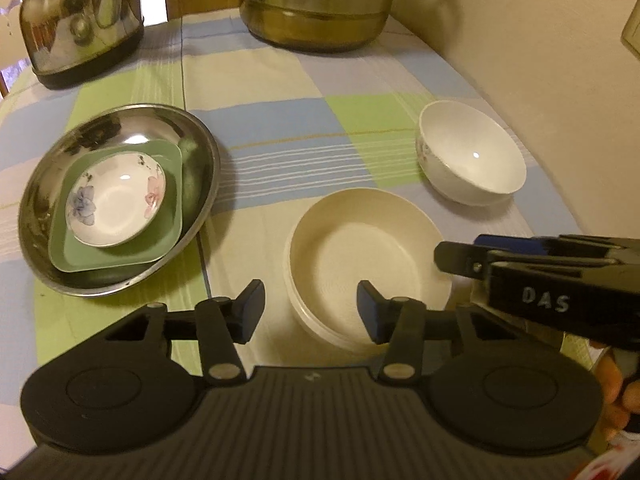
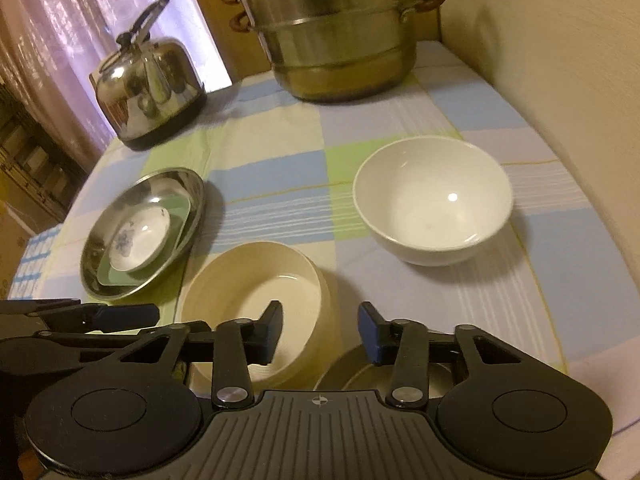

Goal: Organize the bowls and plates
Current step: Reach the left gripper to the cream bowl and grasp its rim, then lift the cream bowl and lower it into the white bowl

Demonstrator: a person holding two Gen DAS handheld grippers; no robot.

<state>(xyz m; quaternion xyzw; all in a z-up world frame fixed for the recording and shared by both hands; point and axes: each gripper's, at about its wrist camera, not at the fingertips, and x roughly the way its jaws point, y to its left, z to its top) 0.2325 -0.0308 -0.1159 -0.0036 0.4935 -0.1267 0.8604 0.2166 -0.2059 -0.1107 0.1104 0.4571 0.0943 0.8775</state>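
While both grippers hover low over the checked cloth on the counter [image 1: 280, 80], the left gripper [image 1: 310, 308] has its blue-padded fingers spread wide and empty above the near rim of the cream ribbed bowls [image 1: 368, 256], nested in a stack; the right gripper [image 2: 320, 330] is likewise wide and empty. A glossy white porcelain bowl [image 2: 432, 204] stands apart to the right; to the left, a round steel plate [image 1: 116, 200] carries a square green dish [image 1: 120, 240] and a floral saucer [image 1: 116, 200]; a shiny kettle [image 2: 148, 88] and steel steamer pot [image 2: 340, 36] stand behind.
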